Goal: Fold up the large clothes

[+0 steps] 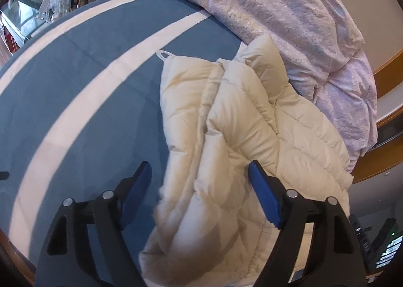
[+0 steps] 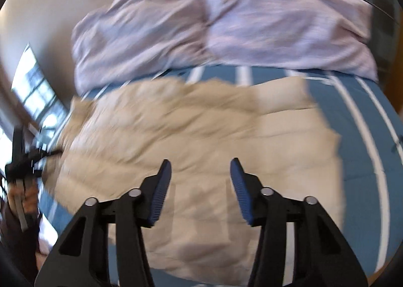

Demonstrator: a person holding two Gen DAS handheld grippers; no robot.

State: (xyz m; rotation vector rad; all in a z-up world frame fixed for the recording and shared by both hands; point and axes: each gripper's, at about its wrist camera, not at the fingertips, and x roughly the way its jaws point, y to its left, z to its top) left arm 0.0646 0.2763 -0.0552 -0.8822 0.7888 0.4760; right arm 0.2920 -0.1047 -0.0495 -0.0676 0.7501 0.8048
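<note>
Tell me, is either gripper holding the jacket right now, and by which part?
Nothing is held. The left gripper is open over the jacket's folded edge; the right gripper is open above it.

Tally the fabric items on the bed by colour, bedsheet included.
Cream: 1, jacket
Lilac: 1, duvet
Blue with white stripes: 1, sheet
Total: 3

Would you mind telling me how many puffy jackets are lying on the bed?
1: the cream quilted jacket lies on the striped bed cover, below the lilac duvet. Others may be hidden.
</note>
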